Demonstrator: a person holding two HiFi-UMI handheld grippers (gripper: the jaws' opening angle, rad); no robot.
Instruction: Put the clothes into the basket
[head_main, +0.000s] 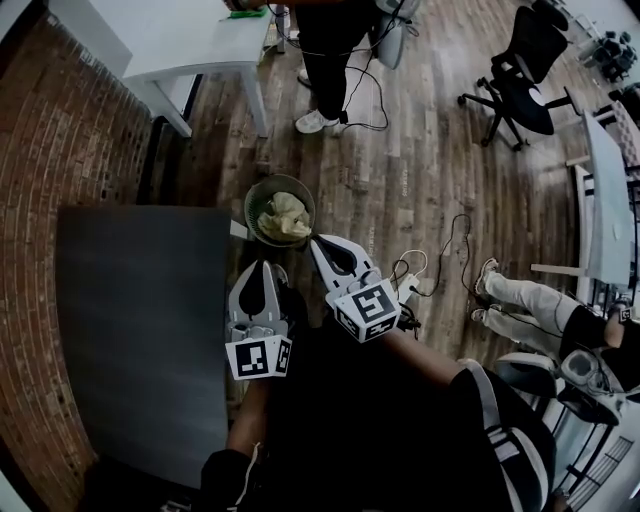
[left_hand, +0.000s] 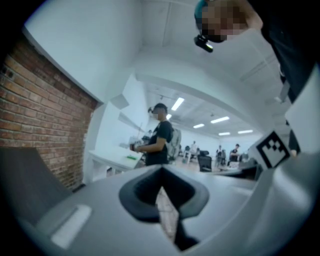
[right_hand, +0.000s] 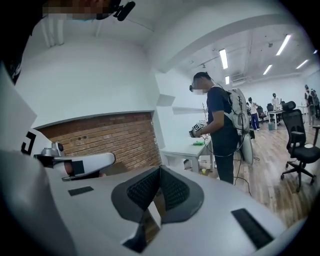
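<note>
The pale yellowish crumpled clothes (head_main: 285, 215) lie inside the round dark mesh basket (head_main: 252, 205), which stands on the wooden plank floor (head_main: 420, 150) just beyond the dark grey table (head_main: 140, 330). The right gripper (head_main: 318, 241) hangs beside the basket's rim with its jaws closed on nothing. The left gripper (head_main: 262, 270), nearer the table, is also closed and empty.

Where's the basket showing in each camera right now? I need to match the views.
Head view: basket, clothes inside, on the floor at centre, just beyond the right gripper's tip.
Left gripper view: not in it.
Right gripper view: not in it.
Shared landmark: the brick wall, left of centre in all three.
</note>
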